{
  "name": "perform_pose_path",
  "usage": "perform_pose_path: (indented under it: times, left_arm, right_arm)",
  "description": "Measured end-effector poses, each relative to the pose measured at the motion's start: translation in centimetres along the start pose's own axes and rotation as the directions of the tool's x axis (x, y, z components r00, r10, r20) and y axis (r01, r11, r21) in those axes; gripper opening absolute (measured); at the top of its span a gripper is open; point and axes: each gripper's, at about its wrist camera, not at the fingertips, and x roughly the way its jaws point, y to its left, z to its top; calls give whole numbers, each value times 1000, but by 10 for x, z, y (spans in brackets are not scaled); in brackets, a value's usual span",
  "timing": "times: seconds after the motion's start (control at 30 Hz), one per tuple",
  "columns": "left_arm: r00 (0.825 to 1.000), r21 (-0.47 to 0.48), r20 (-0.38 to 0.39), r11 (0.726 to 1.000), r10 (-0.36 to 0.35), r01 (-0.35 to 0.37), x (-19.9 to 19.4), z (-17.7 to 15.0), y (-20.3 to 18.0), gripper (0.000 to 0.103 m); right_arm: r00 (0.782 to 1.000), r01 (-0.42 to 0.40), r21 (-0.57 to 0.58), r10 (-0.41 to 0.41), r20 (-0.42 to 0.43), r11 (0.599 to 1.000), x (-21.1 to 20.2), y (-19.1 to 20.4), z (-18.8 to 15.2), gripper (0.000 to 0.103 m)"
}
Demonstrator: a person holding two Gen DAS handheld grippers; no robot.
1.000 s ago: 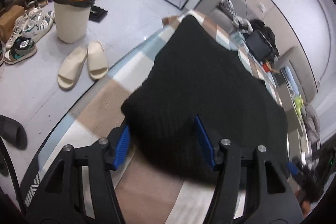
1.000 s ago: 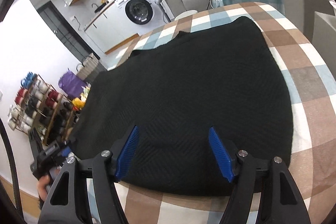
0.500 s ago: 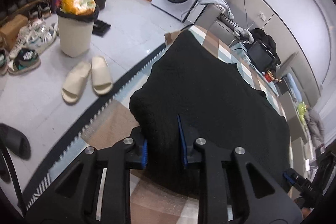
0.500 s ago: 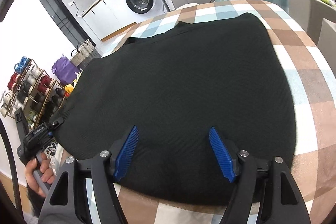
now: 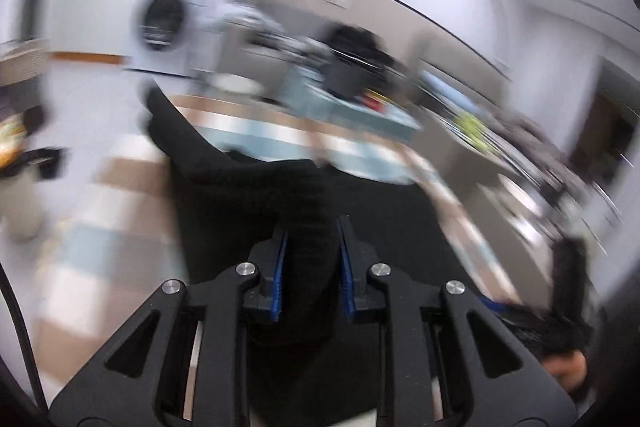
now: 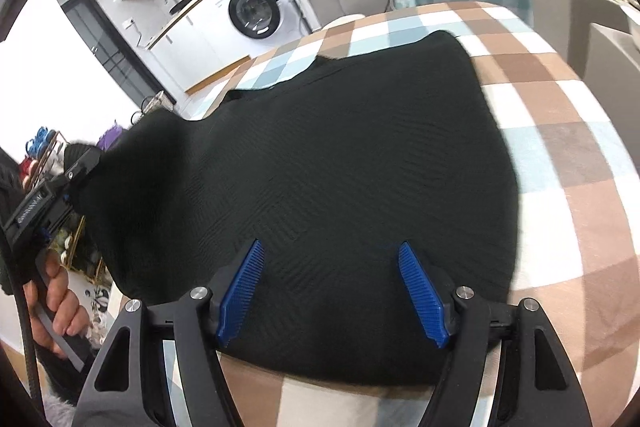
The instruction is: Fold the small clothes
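Fold in progress, both wrist views. The black knit garment (image 6: 340,187) lies spread on the checked tablecloth (image 6: 568,155), its near hem between the tips of your right gripper (image 6: 332,291). Your left gripper (image 5: 311,267) has just been closing and now pinches a bunched left edge of the fabric between its blue pads (image 5: 280,275); in the right wrist view that edge stands lifted off the cloth, so that it can be carried over the body of the garment. Your right gripper hangs with its jaws apart, gripping nothing, placed low over the hem, probably to steady it as the fold crosses. The left wrist view is heavily blurred, so detail beyond the pinch is uncertain.
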Motion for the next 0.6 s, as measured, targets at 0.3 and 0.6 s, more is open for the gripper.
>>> perform_pose_path:
  times: [0.3,0.6]
  left_arm:
    - [924,5,-340,982,-175,188,59,-42,-24,47]
    - [977,-35,-210,999,-18,10,12,-44,30,67]
  right_arm:
    - [997,61,79,-65,43,995,-24,-27,-5,74]
    - [998,-62,45,61,14,997,-1,-5,11,74]
